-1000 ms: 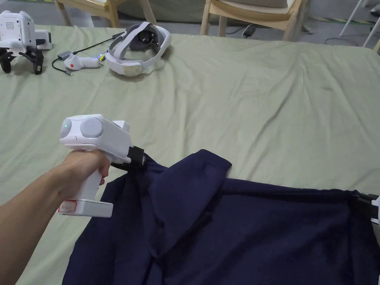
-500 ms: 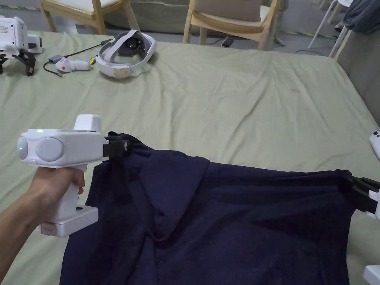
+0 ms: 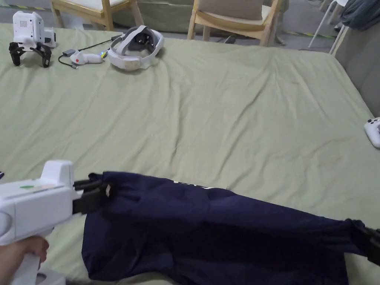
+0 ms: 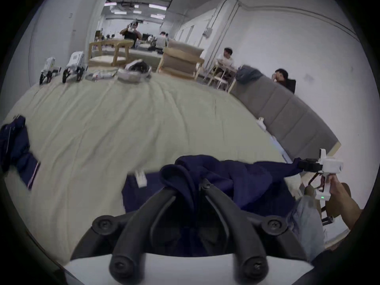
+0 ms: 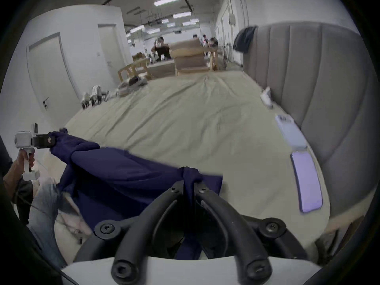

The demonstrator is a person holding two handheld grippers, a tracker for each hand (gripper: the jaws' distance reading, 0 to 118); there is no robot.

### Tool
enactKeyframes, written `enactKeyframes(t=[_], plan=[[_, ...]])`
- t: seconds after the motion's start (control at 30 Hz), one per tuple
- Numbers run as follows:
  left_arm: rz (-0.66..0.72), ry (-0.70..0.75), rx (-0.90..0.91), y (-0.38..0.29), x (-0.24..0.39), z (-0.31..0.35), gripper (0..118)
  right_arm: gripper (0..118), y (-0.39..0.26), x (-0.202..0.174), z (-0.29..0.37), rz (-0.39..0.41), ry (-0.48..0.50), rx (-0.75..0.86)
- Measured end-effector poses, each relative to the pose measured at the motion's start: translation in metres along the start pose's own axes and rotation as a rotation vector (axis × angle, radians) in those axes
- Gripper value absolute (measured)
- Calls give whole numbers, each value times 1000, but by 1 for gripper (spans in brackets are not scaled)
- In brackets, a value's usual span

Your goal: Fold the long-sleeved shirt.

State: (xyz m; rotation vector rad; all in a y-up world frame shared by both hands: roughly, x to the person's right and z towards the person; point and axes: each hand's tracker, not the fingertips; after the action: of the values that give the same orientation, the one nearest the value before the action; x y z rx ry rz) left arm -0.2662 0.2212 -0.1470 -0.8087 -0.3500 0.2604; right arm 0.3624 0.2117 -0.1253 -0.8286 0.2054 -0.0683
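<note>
- The blue shirt [image 3: 207, 226] hangs low over the green bed [image 3: 230, 111]
- The left gripper [image 3: 97, 188] and right gripper [image 5: 190, 181] each pinch one end tight
- It looks soft, light and floppy, so hold its corners

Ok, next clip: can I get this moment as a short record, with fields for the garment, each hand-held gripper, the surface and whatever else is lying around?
garment: navy shirt, stretched between both grippers
left hand-held gripper: shut on shirt edge
right hand-held gripper: shut on opposite edge
surface: green sheet, wrinkled
far corner: white headset, controller, spare gripper
right edge: another white controller
fold status: not yet folded
</note>
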Motion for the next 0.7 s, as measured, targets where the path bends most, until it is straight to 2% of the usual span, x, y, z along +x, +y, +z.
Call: enactKeyframes(t=[0.13, 0.2, 0.23, 0.3, 0.4, 0.47, 0.5, 0.53, 0.57, 0.6, 0.63, 0.67, 0.7], plan=[[39, 79, -183, -55, -9, -8, 17, 7, -36, -14, -14, 21, -32, -178], [56, 116, -259, -72, -14, -15, 17, 7, -50, -17, -24, -4, -39, -253], [58, 109, -239, -76, -15, -13, 17, 7, -56, -19, -27, -19, -41, -285], [67, 103, -215, -74, -16, -7, 17, 7, -62, -21, -26, -2, -59, -244], [86, 125, -235, -69, -9, -14, 18, 7, -56, -17, -30, -74, -54, -255], [45, 139, -276, -70, -4, -19, 20, 7, -58, -18, -29, -83, -72, -257], [24, 172, -269, -71, -1, -20, 29, 8, -60, -19, -30, -85, -77, -259], [-4, 209, -268, -71, 0, -19, 52, 18, -63, -18, -31, -77, -102, -257], [-18, 258, -266, -71, 0, -17, 90, 53, -65, -15, -30, -50, -162, -261], [-7, 287, -231, -73, -5, -11, 108, 85, -64, -15, -26, -35, -216, -253], [10, 269, -174, -67, -3, 4, 111, 111, -62, -17, -17, -16, -249, -220], [23, 262, -106, -60, 0, 16, 108, 118, -59, -20, -6, -15, -250, -150], [37, 293, -36, -52, 8, 30, 108, 118, -53, -28, 7, -42, -251, -73]])
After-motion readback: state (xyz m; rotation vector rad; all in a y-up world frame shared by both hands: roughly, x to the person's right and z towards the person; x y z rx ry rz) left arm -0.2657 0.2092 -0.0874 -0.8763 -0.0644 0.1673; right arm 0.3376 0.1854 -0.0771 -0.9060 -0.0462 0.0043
